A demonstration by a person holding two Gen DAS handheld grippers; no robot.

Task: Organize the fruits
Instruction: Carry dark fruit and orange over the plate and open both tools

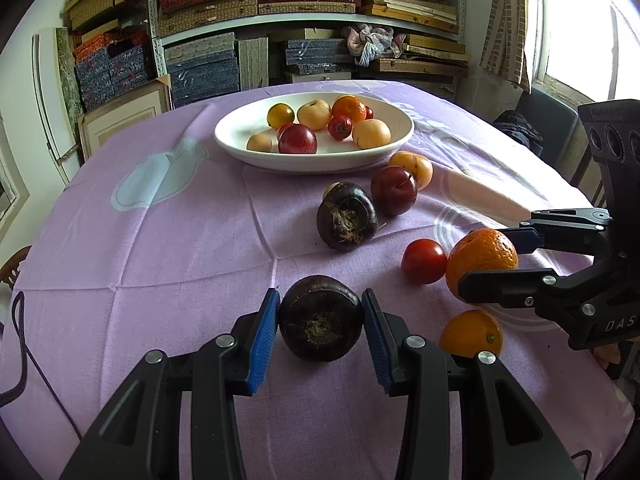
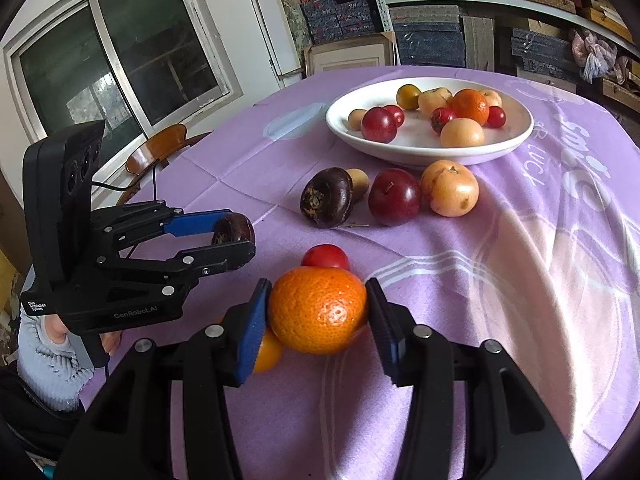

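Fruits scattered on a table under a lilac cloth, others gathered in a white dish. Nearest, left hand-held gripper clamped on a dark water chestnut, blue pads pressed to both its sides. Beside it, right hand-held gripper closed on a large mandarin, pads touching left and right. Just under that, a smaller orange lying on the cloth, and behind the mandarin a red tomato-like fruit, close by. Farther back, a second water chestnut tipped on its side, a small tan fruit tucked behind it, then a dark red plum and a yellow-orange fruit touching each other, just before the dish rim. Beyond, white oval dish holding a red plum, an orange mandarin, pale yellow fruits, a yellow-green one and small red ones, loosely grouped toward its middle and right. Past the table, shelves stacked with boxes.
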